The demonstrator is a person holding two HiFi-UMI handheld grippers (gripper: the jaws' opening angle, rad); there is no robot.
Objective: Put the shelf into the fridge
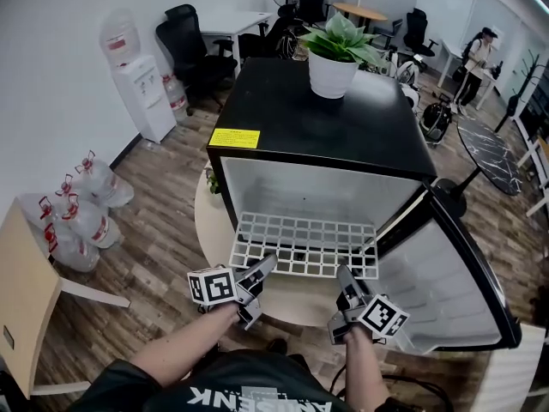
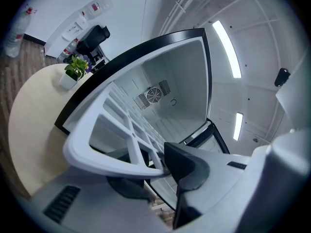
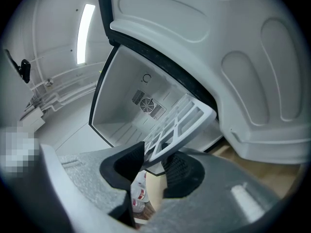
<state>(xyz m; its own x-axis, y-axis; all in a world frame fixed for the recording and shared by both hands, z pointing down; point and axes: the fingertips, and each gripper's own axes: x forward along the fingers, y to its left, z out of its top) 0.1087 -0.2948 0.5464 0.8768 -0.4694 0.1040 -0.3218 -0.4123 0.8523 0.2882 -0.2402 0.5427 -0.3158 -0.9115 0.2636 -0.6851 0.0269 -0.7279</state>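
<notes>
A white grid shelf (image 1: 304, 245) is held level in front of the open black mini fridge (image 1: 322, 118), its far edge at the fridge mouth. My left gripper (image 1: 262, 269) is shut on the shelf's near left edge (image 2: 112, 161). My right gripper (image 1: 346, 279) is shut on the shelf's near right edge (image 3: 160, 154). Both gripper views look along the shelf (image 3: 177, 123) into the white fridge interior (image 2: 170, 93), where a round fan vent (image 3: 146, 104) sits on the back wall. The fridge door (image 1: 455, 290) hangs open to the right.
A potted plant (image 1: 336, 54) stands on the fridge top. The fridge rests on a round pale table (image 1: 214, 230). Several water bottles (image 1: 81, 204) lie on the floor at the left, near a water dispenser (image 1: 141, 84). Office chairs and desks stand beyond.
</notes>
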